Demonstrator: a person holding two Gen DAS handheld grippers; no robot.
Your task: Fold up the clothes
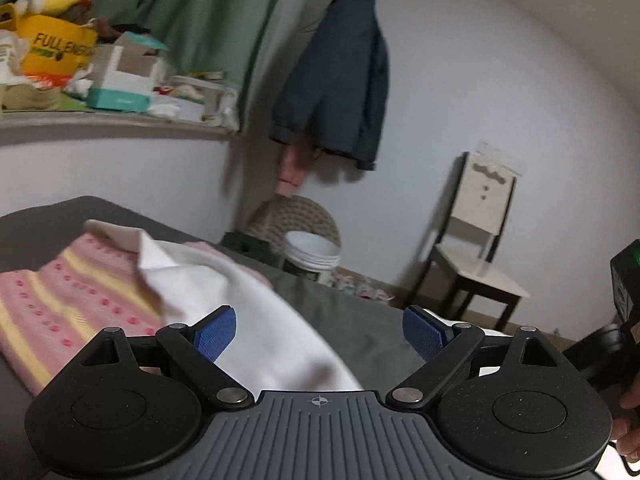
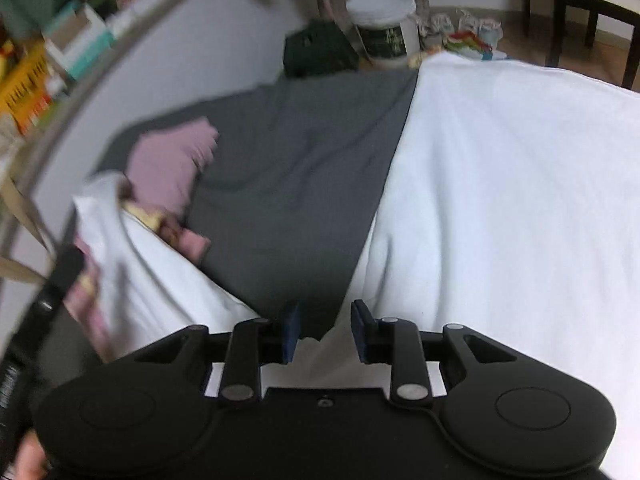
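A soft, limp white cotton garment [image 2: 500, 184] is spread on grey bedding [image 2: 288, 184]; both grippers, left [image 1: 318, 334] and right [image 2: 325, 330], are held agape, empty; hems are judged best gripped.

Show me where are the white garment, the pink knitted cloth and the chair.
white garment [image 2: 500, 184], right wrist view, broad flat part
pink knitted cloth [image 1: 68, 296], left wrist view, striped middle
chair [image 1: 476, 268], left wrist view, seat

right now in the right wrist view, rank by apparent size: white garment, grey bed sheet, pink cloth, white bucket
1. white garment, nearest the camera, so partly inflated
2. grey bed sheet
3. pink cloth
4. white bucket, though it sits farthest, so this last ranking is unsure
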